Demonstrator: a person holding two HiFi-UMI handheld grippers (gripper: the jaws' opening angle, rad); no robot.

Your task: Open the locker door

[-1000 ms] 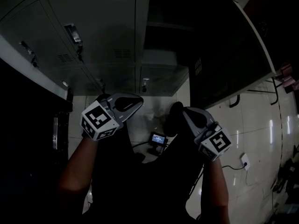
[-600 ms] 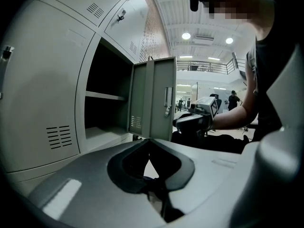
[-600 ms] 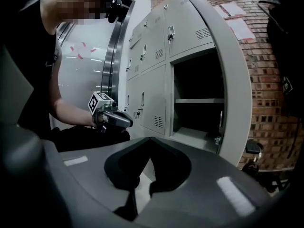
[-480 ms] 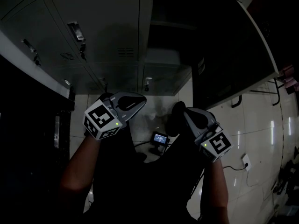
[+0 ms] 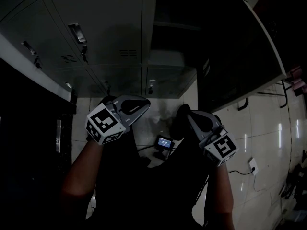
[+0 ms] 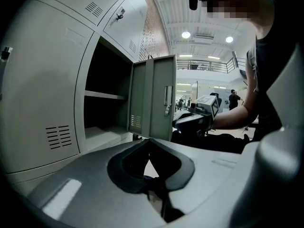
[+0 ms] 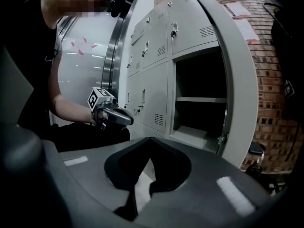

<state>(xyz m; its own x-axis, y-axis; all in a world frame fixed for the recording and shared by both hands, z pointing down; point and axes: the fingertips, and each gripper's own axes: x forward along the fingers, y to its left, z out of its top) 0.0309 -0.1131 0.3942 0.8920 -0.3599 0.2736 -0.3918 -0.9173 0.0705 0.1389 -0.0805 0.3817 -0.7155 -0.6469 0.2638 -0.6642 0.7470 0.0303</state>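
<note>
The grey locker bank (image 5: 105, 28) fills the top of the head view. One locker door (image 5: 240, 56) stands swung out to the right, and its compartment (image 5: 187, 23) is dark, with a shelf inside. My left gripper (image 5: 143, 103) is held low in front of the lockers, shut with nothing in it. My right gripper (image 5: 178, 115) is beside it, shut and empty, apart from the door. The left gripper view shows the open door (image 6: 154, 99), the compartment (image 6: 107, 99) and the right gripper (image 6: 192, 120). The right gripper view shows the door (image 7: 228, 80) and the left gripper (image 7: 118, 117).
Closed lockers with latch handles (image 5: 76, 32) lie left of the open one. A dark cabinet (image 5: 29, 128) stands at the far left. On the glossy tiled floor (image 5: 268, 143) sit a small device with a lit screen (image 5: 163, 142) and a white plug with a cable (image 5: 251, 166).
Both grippers hover in almost the same spot, shut throughout. The locker door stays open as before; only the head view has shifted slightly.
</note>
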